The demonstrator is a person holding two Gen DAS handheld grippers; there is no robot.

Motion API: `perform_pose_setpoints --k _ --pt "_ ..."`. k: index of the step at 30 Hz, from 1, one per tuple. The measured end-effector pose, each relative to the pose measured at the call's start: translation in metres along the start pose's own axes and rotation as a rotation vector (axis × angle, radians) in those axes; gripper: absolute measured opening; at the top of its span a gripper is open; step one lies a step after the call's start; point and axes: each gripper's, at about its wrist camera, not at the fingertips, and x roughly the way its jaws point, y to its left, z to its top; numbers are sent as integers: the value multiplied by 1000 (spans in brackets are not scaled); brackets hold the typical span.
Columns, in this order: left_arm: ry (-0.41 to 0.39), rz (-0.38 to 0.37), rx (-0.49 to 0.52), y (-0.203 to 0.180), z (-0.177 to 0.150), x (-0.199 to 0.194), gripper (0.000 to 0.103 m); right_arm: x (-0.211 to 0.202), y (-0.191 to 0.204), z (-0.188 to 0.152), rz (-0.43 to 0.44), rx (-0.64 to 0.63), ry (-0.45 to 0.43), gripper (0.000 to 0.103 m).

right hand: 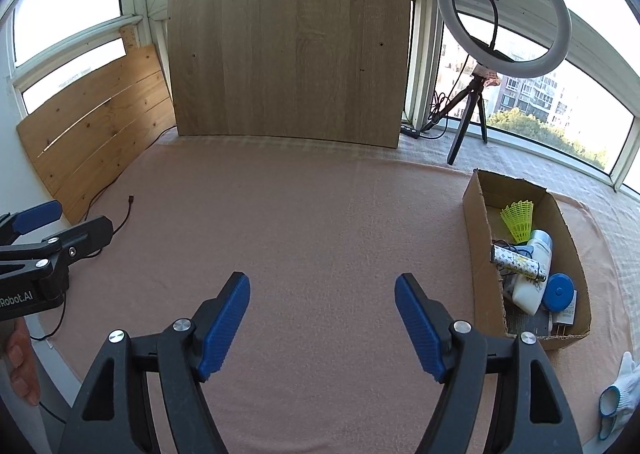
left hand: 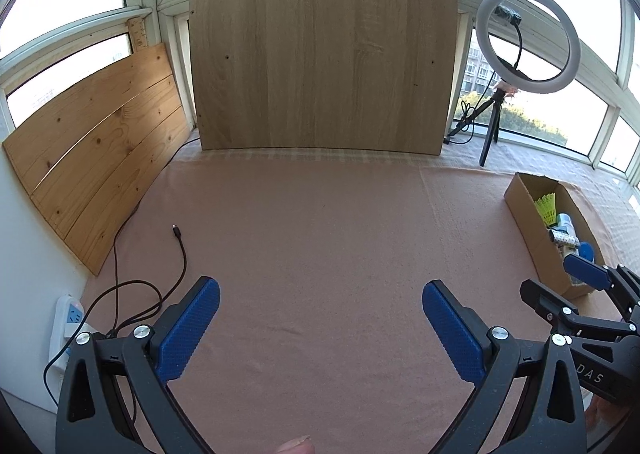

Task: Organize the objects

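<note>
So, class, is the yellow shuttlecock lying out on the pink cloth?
No, the yellow shuttlecock sits inside the cardboard box, not on the pink cloth.

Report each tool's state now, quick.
Left tool: open, holding nothing, above the pink cloth.
Right tool: open, holding nothing, left of the cardboard box.

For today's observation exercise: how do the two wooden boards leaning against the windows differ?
The pale oak-look panel is larger, smooth and one continuous sheet; the orange pine plank board is smaller, knotty and made of separate slats with visible gaps. The panel stands at the back, the plank board along the left side. Both lean upright at the edge of the pink cloth.
</note>
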Motion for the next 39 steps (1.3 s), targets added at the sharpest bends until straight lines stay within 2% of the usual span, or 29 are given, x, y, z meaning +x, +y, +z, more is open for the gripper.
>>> perform_pose_setpoints --k 14,39 --pt "30 -15 -13 7 -6 5 103 4 5 0 5 -10 14 72" --pt "33 -25 3 11 -7 6 103 5 5 0 1 -13 21 73"
